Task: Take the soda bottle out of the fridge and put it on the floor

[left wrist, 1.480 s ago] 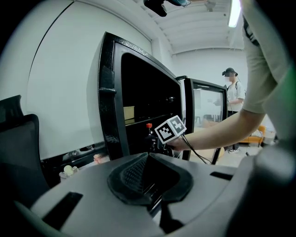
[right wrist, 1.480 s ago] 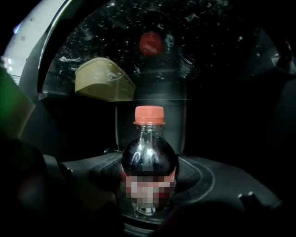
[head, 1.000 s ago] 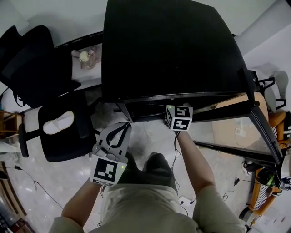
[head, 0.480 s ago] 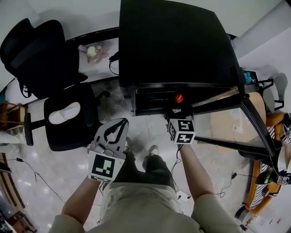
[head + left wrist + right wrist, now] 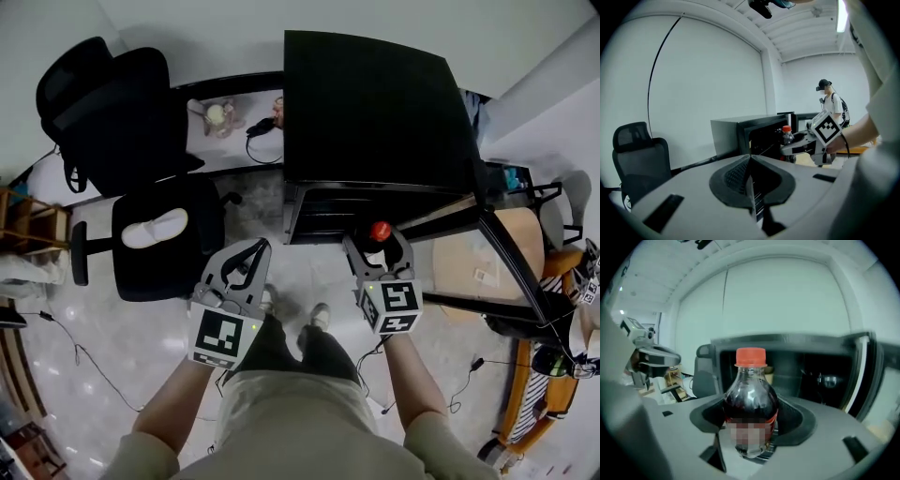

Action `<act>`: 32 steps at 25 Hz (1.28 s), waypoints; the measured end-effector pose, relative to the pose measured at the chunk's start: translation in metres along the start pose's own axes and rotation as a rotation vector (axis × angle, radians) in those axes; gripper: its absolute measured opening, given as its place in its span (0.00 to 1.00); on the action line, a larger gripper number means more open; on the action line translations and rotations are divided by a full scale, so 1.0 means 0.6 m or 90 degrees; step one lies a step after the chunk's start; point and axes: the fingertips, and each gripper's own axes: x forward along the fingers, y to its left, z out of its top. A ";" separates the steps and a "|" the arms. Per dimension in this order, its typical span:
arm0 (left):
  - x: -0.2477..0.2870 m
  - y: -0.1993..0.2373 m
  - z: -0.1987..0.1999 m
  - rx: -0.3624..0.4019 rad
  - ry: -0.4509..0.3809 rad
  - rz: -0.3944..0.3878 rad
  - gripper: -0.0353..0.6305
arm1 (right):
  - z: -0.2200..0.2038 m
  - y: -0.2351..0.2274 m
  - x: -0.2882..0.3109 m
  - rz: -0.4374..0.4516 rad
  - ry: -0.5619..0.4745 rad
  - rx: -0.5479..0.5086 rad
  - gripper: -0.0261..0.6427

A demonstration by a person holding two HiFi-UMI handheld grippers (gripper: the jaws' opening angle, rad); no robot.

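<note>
Soda bottle has been drawn back out of the black fridge since a second ago. It stands upright, clamped in your right gripper. Your left gripper is pinched together on nothing. Pale glossy floor lies below, with a black office chair to the left.

This looks like an office or lab workroom. Left of the left gripper a black swivel office chair with armrests stands on a pale, glossy stone floor crossed by thin black cables. Ahead of the right gripper a small black cabinet fridge sits by bare white walls. Beyond that gripper, a person in a white shirt wears headgear under a ceiling strip light.
</note>
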 end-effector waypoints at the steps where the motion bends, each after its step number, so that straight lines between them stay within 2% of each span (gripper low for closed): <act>1: -0.005 0.003 0.009 0.000 -0.002 0.003 0.06 | 0.014 0.005 -0.010 0.004 -0.002 -0.004 0.47; 9: -0.033 0.013 0.074 0.021 -0.020 0.010 0.06 | 0.111 0.033 -0.087 0.027 -0.029 -0.015 0.47; 15: -0.036 0.002 0.095 0.027 -0.023 0.002 0.06 | 0.142 0.050 -0.129 0.048 -0.029 -0.021 0.47; 24: -0.024 -0.019 0.092 0.024 -0.016 -0.011 0.06 | 0.139 0.032 -0.146 0.040 -0.027 -0.034 0.47; 32: 0.009 -0.026 0.053 0.014 0.006 -0.025 0.06 | 0.105 0.034 -0.121 0.054 -0.015 -0.038 0.47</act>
